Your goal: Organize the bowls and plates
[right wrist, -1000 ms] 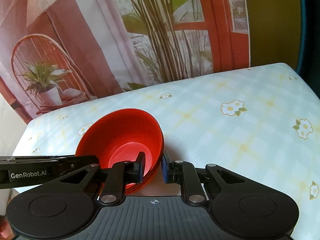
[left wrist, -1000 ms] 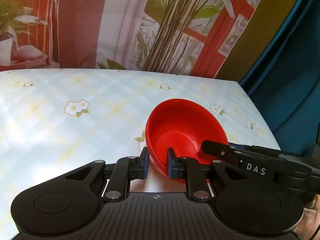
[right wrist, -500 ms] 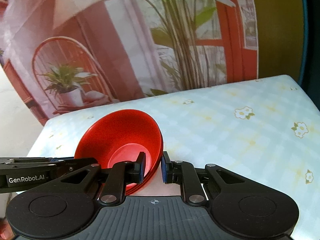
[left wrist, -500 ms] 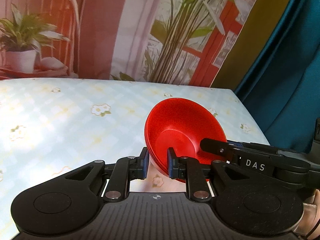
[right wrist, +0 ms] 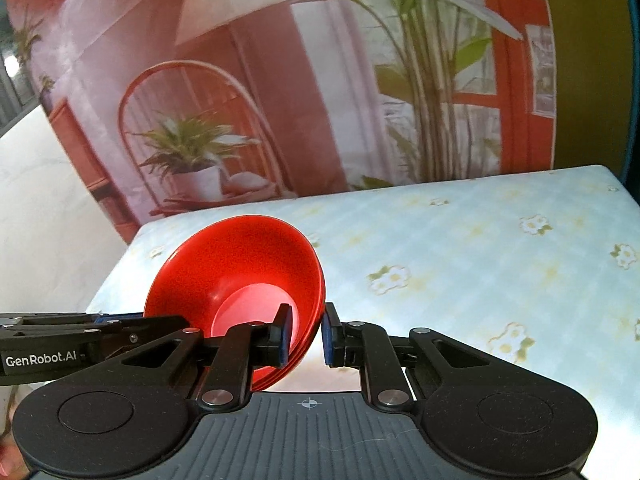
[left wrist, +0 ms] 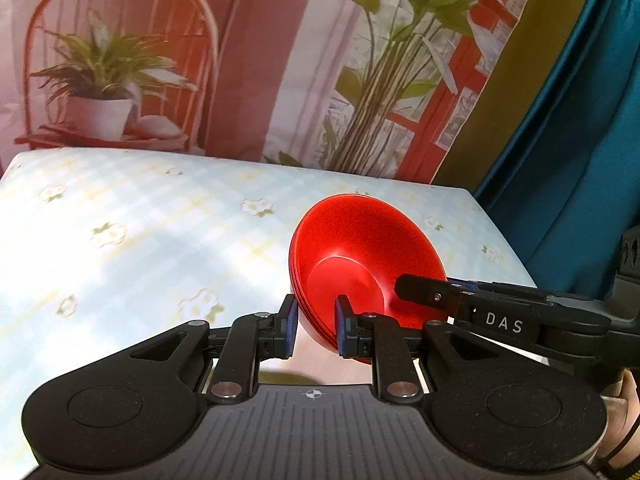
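Note:
A stack of red bowls (left wrist: 360, 256) hangs above the flowered table (left wrist: 140, 240), held between both grippers. My left gripper (left wrist: 314, 330) is shut on the stack's left rim, one pad inside and one outside. In the right wrist view the same red bowls (right wrist: 240, 272) sit at lower left, and my right gripper (right wrist: 305, 334) is shut on their right rim. The other gripper's black finger (left wrist: 432, 294) reaches onto the stack from the right in the left wrist view. Layered rims show at the stack's lower edge.
The table wears a pale blue checked cloth with white flowers (right wrist: 460, 272). Behind it hangs a printed backdrop of a chair and plants (left wrist: 120, 80). A teal curtain (left wrist: 580, 140) borders the right side, a white wall (right wrist: 48, 220) the left. A hand (left wrist: 624, 400) shows at far right.
Both grippers have lifted the red bowls and pulled back from the backdrop; more of the table and backdrop shows now. The grip on both rims is unchanged.

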{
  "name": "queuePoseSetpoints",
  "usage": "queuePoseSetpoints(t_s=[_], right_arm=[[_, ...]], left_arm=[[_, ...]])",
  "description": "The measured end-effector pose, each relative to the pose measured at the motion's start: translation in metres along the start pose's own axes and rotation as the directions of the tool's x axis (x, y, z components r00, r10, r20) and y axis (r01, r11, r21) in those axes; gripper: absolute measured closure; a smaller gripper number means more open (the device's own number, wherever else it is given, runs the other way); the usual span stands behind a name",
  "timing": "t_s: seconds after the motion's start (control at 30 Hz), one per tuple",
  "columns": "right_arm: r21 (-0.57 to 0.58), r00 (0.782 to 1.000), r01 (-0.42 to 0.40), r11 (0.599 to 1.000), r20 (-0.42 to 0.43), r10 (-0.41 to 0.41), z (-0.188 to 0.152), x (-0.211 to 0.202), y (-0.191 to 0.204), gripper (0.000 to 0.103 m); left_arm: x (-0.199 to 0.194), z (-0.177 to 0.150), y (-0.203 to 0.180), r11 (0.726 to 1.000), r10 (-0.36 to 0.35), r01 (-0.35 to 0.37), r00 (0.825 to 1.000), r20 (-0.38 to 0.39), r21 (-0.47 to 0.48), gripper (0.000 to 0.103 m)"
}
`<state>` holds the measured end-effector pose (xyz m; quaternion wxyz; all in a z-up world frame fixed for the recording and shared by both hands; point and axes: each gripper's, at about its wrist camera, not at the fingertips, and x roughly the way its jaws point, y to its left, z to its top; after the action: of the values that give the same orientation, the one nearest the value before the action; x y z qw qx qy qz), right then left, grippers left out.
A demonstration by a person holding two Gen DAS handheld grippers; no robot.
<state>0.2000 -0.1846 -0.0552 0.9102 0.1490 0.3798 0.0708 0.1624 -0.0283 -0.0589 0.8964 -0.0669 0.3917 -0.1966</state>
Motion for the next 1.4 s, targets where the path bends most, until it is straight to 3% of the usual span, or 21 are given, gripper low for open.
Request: queuePoseSetpoints(t_s=[0.37,0.67,0.93,1.4], right_arm=[[-0.034,0.998,-0.047,0.998,-0.044,0.046,-0.036,0.000,0.051,0.089],[-0.056,0.994,-0.055,0.997,-0.102,0.049,-0.067,0.012,0.078,0.089],[-0.083,0.989,-0.026,0.996,-0.148,0.014,-0.082,0.022,0.086,0.089],[-0.079,0.985,0.004,0.997,-0.172,-0.018,-0.086,0.032,0.081,0.091]], left_arm=[[-0.039,-0.038,0.034,0.998,0.047,-0.047,0.999,0.005,-0.044,0.082],[-0.043,-0.070,0.057,0.994,0.063,-0.065,0.998,-0.025,-0.091,0.082],[-0.035,-0.085,0.068,0.991,0.044,-0.049,0.998,-0.050,-0.123,0.082],[-0.032,-0.083,0.065,0.994,0.031,-0.035,0.999,-0.042,-0.103,0.081]])
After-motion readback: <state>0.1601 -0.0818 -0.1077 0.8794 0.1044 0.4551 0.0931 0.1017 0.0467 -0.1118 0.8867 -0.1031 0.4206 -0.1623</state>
